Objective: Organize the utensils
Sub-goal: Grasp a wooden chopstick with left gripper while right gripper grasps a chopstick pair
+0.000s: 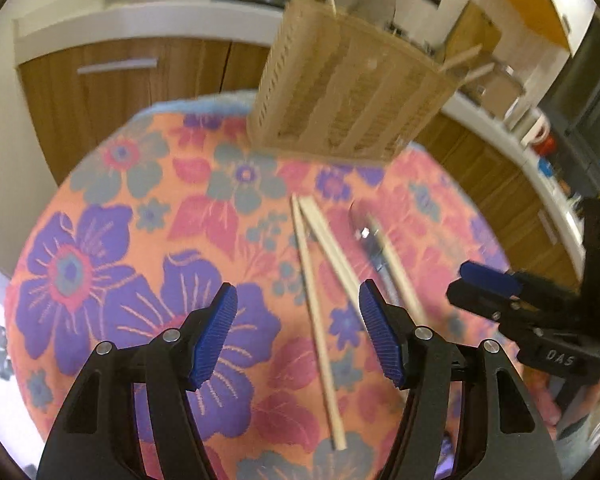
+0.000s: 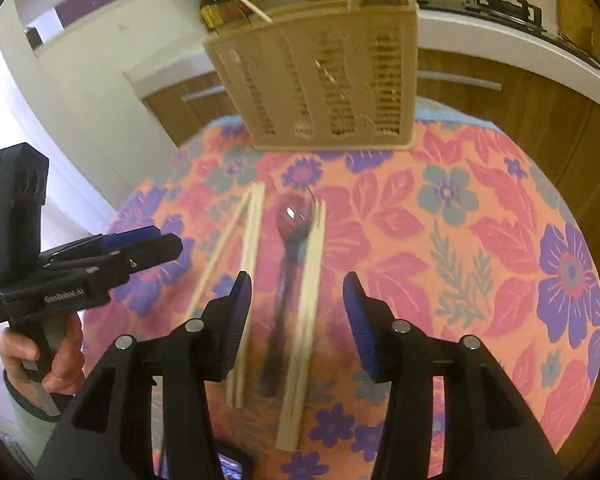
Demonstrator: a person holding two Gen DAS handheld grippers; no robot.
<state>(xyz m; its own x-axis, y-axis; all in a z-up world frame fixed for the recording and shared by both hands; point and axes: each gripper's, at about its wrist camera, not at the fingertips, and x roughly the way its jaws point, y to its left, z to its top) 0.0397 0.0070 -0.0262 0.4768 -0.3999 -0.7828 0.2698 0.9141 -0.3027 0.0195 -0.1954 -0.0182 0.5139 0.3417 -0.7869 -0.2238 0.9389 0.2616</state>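
Note:
A beige slotted utensil holder (image 1: 340, 92) (image 2: 324, 80) stands at the far side of the floral tablecloth (image 1: 140, 240) (image 2: 480, 240), with a few chopsticks sticking out of its top. In front of it lie loose wooden chopsticks (image 1: 316, 308) (image 2: 252, 256) and a metal spoon (image 1: 366, 232) (image 2: 292, 216), side by side. Another chopstick pair (image 2: 308, 300) lies right of the spoon. My left gripper (image 1: 298, 290) hovers open above the chopsticks, holding nothing. My right gripper (image 2: 298, 280) hangs open over the spoon and chopsticks, apart from them.
The table is round, and its cloth edge (image 1: 204, 100) curves close behind the holder. Wooden cabinets (image 1: 140, 80) and a white counter (image 2: 500, 36) lie beyond. A person's hand (image 2: 56, 360) grips the left tool's handle at the lower left of the right wrist view.

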